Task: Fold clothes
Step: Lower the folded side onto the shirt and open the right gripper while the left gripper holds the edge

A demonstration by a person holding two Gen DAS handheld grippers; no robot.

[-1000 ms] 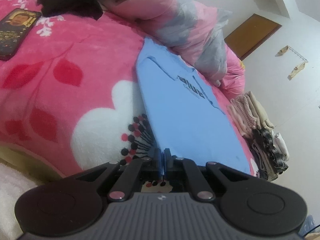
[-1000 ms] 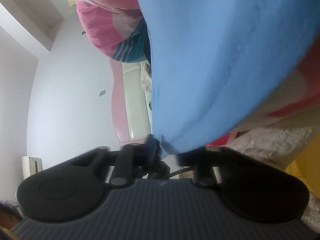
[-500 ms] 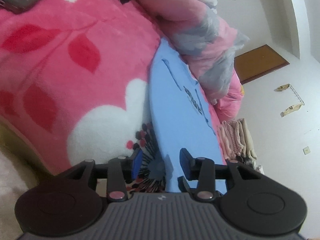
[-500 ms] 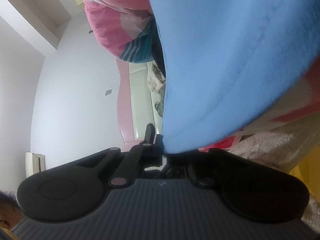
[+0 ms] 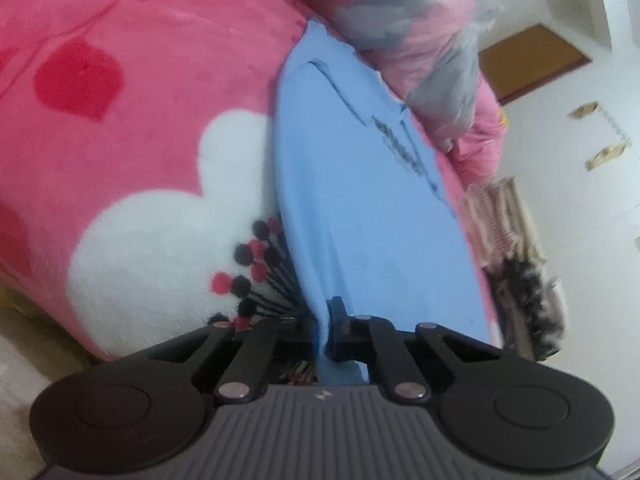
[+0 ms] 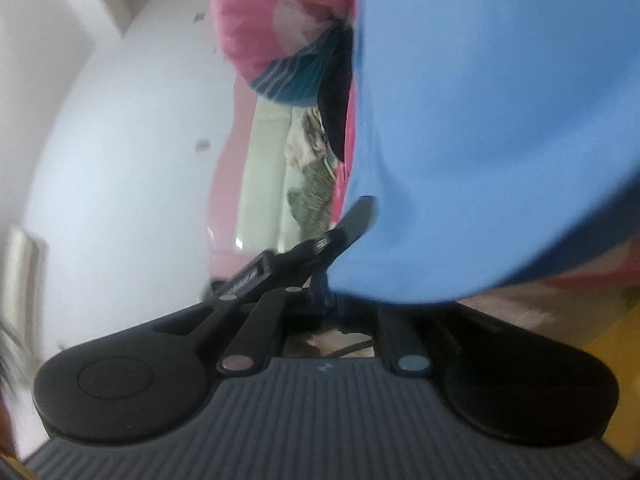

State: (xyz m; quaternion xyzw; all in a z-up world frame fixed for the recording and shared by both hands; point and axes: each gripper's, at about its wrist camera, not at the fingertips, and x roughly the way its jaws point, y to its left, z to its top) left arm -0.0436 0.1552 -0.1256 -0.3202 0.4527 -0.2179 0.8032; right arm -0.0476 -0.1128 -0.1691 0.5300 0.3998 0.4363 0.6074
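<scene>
A light blue T-shirt (image 5: 360, 200) with dark chest print lies along a pink flowered blanket (image 5: 140, 140) on the bed. My left gripper (image 5: 326, 322) is shut on the shirt's near hem, and a pinched fold of blue cloth stands between its fingers. In the right wrist view the same blue shirt (image 6: 480, 120) hangs over the lens and hides the right finger. My right gripper (image 6: 332, 294) holds the cloth's lower edge in its jaws, which are opening slightly.
A bunched pink and grey duvet (image 5: 420, 20) lies beyond the shirt. A stack of folded clothes (image 5: 504, 232) sits at the bed's far right, near a brown door (image 5: 532, 60). A pink and white headboard (image 6: 260, 160) and a teal striped cloth (image 6: 296, 80) stand behind the raised shirt.
The left gripper opened, slid along the hem and shut again on a fold of the shirt. The right gripper rolled and rose, and the blue cloth lifted with it.
</scene>
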